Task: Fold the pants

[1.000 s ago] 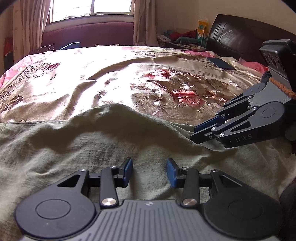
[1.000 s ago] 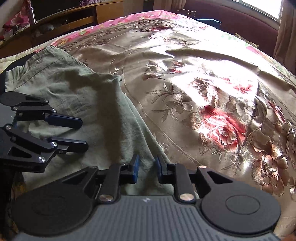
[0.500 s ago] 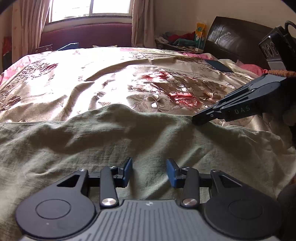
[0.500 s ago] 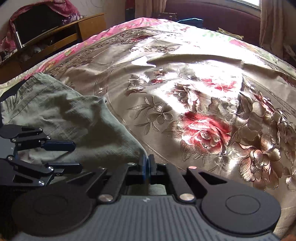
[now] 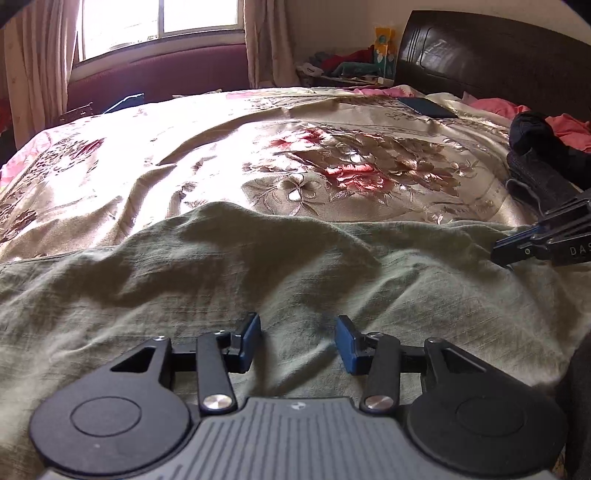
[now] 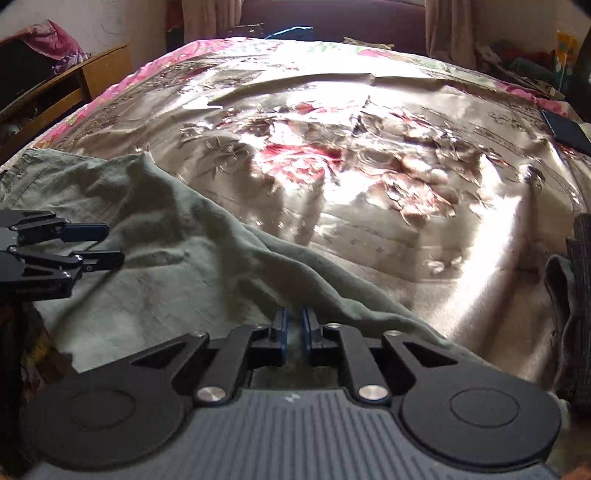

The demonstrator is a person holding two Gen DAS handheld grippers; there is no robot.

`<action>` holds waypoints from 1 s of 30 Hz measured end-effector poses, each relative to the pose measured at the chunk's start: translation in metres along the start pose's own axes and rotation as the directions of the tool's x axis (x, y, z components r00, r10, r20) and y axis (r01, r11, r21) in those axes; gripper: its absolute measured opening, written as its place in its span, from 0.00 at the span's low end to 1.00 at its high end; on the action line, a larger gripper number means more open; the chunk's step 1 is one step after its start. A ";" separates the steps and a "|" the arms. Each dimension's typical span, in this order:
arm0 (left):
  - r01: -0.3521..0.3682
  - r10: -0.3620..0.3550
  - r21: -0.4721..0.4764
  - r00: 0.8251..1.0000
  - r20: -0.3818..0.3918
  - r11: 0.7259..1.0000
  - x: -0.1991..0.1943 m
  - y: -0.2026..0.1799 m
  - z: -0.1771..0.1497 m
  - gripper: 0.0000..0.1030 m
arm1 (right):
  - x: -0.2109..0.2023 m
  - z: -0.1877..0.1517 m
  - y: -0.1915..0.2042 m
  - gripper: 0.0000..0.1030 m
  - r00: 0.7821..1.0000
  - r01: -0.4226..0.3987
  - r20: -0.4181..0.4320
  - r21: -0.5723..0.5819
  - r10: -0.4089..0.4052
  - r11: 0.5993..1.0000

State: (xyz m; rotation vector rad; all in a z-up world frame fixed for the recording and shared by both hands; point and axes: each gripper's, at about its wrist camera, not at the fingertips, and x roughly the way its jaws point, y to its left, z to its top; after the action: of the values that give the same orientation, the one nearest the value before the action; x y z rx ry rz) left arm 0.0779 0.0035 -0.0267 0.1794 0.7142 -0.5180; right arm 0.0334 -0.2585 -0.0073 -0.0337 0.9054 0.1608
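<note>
The pants (image 5: 229,288), an olive-green crumpled garment, lie spread across the near edge of the bed (image 5: 207,155), over a shiny gold bedspread (image 6: 388,206) patterned with red and pink flowers. In the left wrist view the fabric fills the lower half of the picture, with a raised ridge running across it and soft creases below. The left gripper (image 5: 297,345) hangs low over the cloth with its blue pads well apart; its jaws are opening, and only flat fabric shows under the gap, with nothing pinched between the pads. The right gripper (image 6: 292,328) sits at the far edge of the pants, where the green cloth meets the bedspread. Its blue pads stand very near each other with a narrow gap, and its jaws are opening; a fold of the green fabric runs just in front of the tips, but whether any cloth lies between the pads cannot be told. In the right wrist view the pants stretch away to the left toward the other gripper, which hovers over them. A dark flat phone (image 5: 428,107) lies on the bedspread near the dark headboard (image 5: 491,51), and a window (image 5: 159,22) with curtains stands beyond the bed.
</note>
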 end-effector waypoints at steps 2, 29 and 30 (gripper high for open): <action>0.001 -0.001 0.035 1.000 0.000 0.999 -0.003 -0.008 -0.001 0.55 | -0.005 -0.014 -0.024 0.08 0.997 0.071 0.020 0.099 -0.074 0.993; 0.151 -0.135 0.304 0.988 -0.071 0.941 0.022 -0.131 0.031 0.56 | -0.126 -0.165 -0.135 0.25 0.920 0.169 0.155 0.672 -0.359 0.721; 0.140 -0.126 0.311 0.990 -0.066 0.940 0.021 -0.131 0.031 0.56 | -0.135 -0.176 -0.134 0.25 0.928 0.105 0.179 0.717 -0.327 0.690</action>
State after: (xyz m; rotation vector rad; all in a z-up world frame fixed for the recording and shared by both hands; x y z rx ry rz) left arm 0.0424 -0.1271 -0.0151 0.4459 0.6877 -0.7599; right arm -0.1654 -0.4245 -0.0152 0.5836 0.6031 -0.4107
